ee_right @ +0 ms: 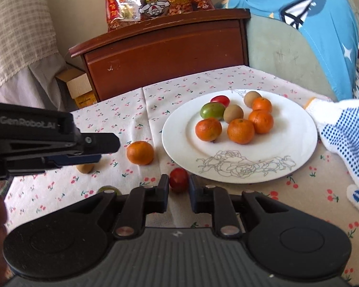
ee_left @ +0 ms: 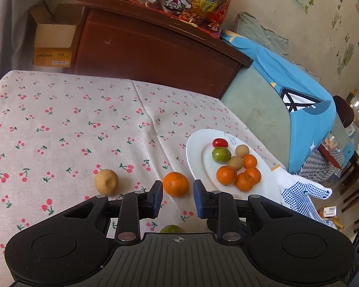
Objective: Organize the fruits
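Home bedroom, wooden headboard (ee_right: 165, 45), bedding (ee_left: 287, 83)

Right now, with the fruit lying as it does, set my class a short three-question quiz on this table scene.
1. How many oranges lie on the white plate?
2. True or false: a lone orange lies on the cherry-print cloth, off the plate.
3. In the right wrist view, what lies to the right of the plate? A: a dotted glove. B: a knife. C: a cup.

Key: 1. Four. 2. True. 3. A.
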Tool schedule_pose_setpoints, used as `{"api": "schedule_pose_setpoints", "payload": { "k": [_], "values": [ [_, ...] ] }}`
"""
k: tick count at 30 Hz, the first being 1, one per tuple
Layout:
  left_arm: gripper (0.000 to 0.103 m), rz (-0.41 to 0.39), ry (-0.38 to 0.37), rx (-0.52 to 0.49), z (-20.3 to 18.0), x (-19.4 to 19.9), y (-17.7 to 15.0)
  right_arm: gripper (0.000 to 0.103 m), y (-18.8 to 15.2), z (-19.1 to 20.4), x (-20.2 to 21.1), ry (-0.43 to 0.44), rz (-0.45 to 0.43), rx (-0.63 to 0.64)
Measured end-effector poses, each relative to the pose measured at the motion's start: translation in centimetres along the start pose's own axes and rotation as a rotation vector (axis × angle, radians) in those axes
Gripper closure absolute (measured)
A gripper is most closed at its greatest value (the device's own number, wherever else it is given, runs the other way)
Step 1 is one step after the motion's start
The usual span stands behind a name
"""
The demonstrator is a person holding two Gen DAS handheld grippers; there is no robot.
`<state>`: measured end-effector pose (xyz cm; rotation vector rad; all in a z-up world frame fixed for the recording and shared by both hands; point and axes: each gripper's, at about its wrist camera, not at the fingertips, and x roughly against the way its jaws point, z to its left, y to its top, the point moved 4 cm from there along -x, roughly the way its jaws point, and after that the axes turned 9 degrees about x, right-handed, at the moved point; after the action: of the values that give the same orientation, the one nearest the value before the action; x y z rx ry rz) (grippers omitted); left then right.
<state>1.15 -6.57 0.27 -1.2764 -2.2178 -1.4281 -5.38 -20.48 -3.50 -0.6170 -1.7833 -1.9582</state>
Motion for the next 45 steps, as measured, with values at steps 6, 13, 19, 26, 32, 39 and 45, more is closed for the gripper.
{"api": "schedule_pose_setpoints", "payload": {
  "k": [6,13,19,26,32,39,45],
  "values": [
    [0.075,0.042,0.009,-0.063,-0.2,1.3,-1.2,0.086,-0.1,0.0,0.9,0.018,0.004,-0.014],
    [0.071,0.090,0.027,-0.151,-0.7,0.9,-2.9,0.086,-0.1,-0.7,1.7,0.014,-0.001,-0.056],
    [0.071,0.092,0.056,-0.212,-1.2,0.1,-3.9,0.086,0.0,-1.2,1.9,0.011,-0.003,-0.087],
    [0.075,0.080,0.066,-0.221,-1.0,-0.6,-4.6,0.086,-0.1,-1.4,1.9,0.006,-0.005,-0.103],
    [0.075,0.021,0.043,-0.216,-2.1,0.0,-3.7,0.086,0.8,-2.0,2.9,0.005,-0.049,-0.125],
    [0.075,-0.010,-0.048,-0.225,-5.2,-1.1,-2.1,0.086,2.2,-5.1,3.4,-0.052,-0.106,-0.203],
    [0.075,0.019,-0.084,-0.230,-6.7,-3.6,-2.1,0.083,1.8,-7.3,2.6,-0.104,-0.100,-0.272]
  ]
}}
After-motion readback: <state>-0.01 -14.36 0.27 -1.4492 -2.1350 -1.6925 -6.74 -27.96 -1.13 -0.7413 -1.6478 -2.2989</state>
